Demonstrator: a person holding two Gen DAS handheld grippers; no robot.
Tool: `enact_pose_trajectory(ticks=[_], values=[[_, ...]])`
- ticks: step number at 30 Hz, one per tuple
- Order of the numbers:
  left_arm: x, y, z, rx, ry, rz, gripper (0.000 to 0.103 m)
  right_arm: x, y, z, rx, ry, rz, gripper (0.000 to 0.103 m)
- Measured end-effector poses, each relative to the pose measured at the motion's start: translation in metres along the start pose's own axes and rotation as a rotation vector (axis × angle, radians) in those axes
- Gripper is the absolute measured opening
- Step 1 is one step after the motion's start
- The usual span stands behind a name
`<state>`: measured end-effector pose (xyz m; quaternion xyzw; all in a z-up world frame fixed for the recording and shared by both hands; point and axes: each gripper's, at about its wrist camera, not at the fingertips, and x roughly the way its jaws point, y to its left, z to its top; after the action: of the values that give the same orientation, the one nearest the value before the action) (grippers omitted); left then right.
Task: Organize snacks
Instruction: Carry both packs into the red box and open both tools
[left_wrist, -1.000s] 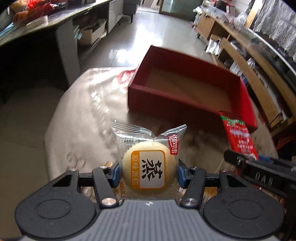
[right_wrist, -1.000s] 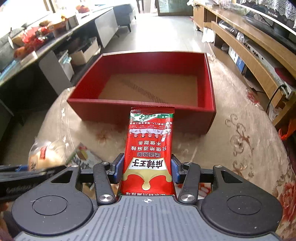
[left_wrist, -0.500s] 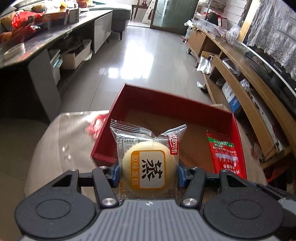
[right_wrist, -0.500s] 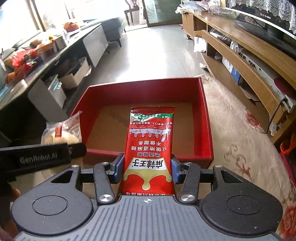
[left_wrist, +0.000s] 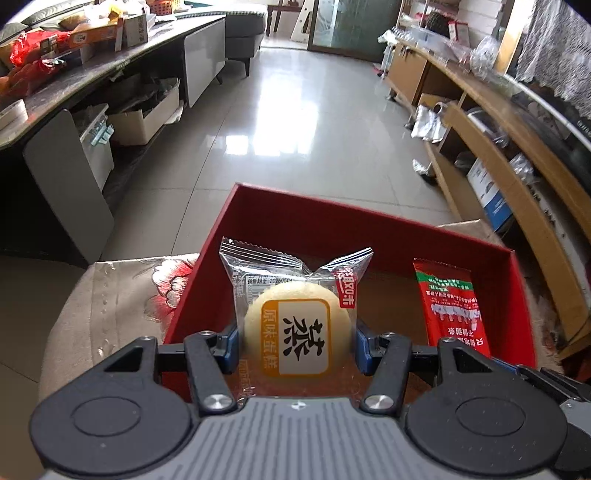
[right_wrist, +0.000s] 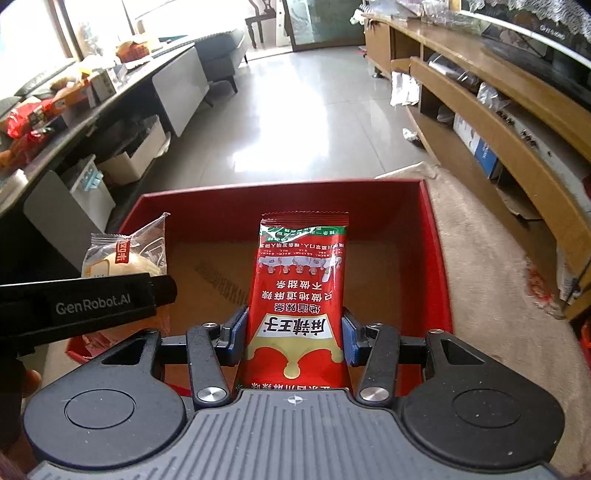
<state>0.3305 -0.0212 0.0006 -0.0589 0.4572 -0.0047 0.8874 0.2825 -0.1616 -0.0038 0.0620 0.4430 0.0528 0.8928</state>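
Two snacks are held at once, one by each tool. The left gripper (left_wrist: 297, 345) is closed on a wrapped steamed cake (left_wrist: 295, 325), its blue pads pressed against the round sides; the right gripper (right_wrist: 293, 336) is clamped on a red spicy-strip packet (right_wrist: 301, 295), gripped at the lower half with the rest standing out ahead of the jaws. Both snacks are carried over the near part of a red box (right_wrist: 437, 266), which lies directly ahead of and below each tool. No snack is seen lying on the brown floor of the box, so the sorting is judged to be at an early point: neither item has been released, and both are yet to be lowered and let go. Whether other snacks wait elsewhere cannot be told.

Beneath the box, a beige embroidered cloth (left_wrist: 122, 295) with a red flower is spread over the table. Beyond it, a glossy tiled floor (left_wrist: 280, 122) is seen; a cluttered dark counter (right_wrist: 74, 110) runs to the left of the tools and wooden shelving (right_wrist: 498, 122) to the right.
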Motion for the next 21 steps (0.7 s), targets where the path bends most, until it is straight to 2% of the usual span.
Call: enact_pose_trajectory(ticks=[11,17,21], values=[[0.027,0.002,-0.007,0.003,0.060,0.039,0.054,0.024,0.002,-0.002,-0.035,0.028,-0.011,0.061],[0.022,-0.003,-0.006,0.035,0.034,0.056,0.056,0.024,0.004,-0.002,-0.057,0.017,-0.021,0.062],[0.016,-0.004,-0.005,0.049,0.016,0.060,0.064,0.020,0.005,-0.001,-0.059,0.005,-0.022,0.064]])
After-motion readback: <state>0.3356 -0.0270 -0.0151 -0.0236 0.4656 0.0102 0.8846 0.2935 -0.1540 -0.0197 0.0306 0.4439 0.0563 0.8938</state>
